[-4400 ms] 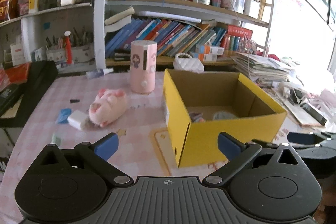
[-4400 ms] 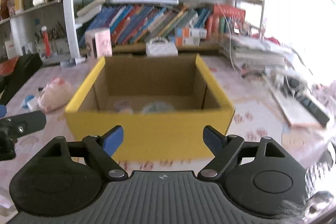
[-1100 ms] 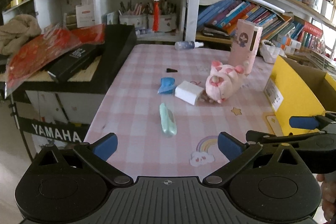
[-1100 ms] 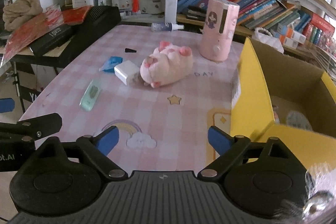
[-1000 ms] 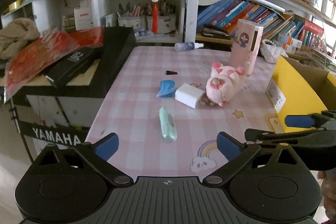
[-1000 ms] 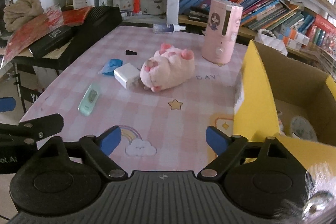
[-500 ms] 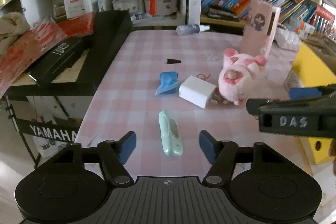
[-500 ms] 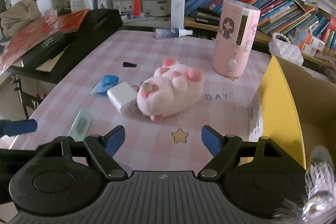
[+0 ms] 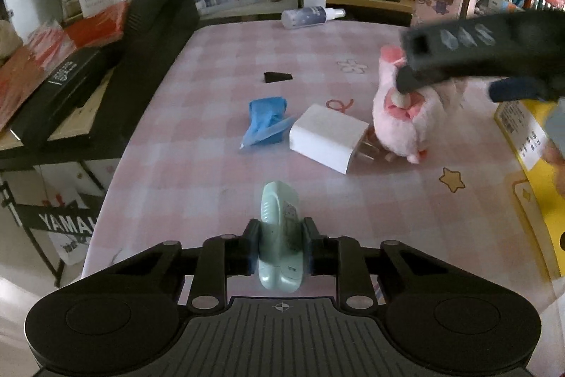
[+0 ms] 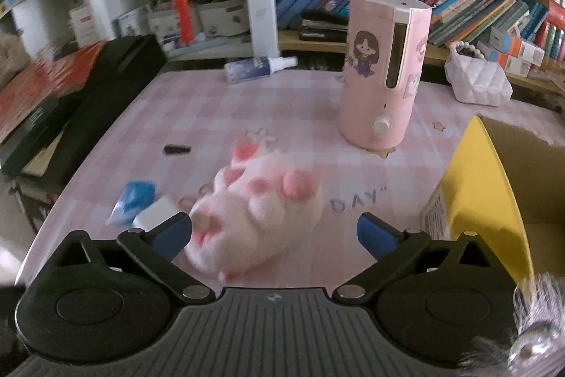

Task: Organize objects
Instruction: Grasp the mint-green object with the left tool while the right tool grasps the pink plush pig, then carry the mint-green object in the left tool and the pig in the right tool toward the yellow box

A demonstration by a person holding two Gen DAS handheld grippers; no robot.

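My left gripper [image 9: 279, 248] is shut on a mint-green flat device [image 9: 279, 232] that lies on the pink checked table [image 9: 212, 165]. My right gripper [image 10: 274, 232] is open, its jaws on either side of a pink plush pig [image 10: 254, 214], which also shows in the left wrist view [image 9: 409, 115]. A white charger block [image 9: 326, 138] and a blue crumpled wrapper [image 9: 266, 122] lie beside the pig. The yellow cardboard box [image 10: 494, 200] stands at the right.
A tall pink humidifier [image 10: 383, 73] stands behind the pig. A small spray bottle [image 10: 257, 66] and a black wedge [image 10: 176, 149] lie on the table. A black keyboard case [image 9: 106, 59] sits at the left edge. Bookshelves line the back.
My left gripper moved down and forward and shut on the mint-green device. My right gripper moved forward so that the pig lies between its open jaws.
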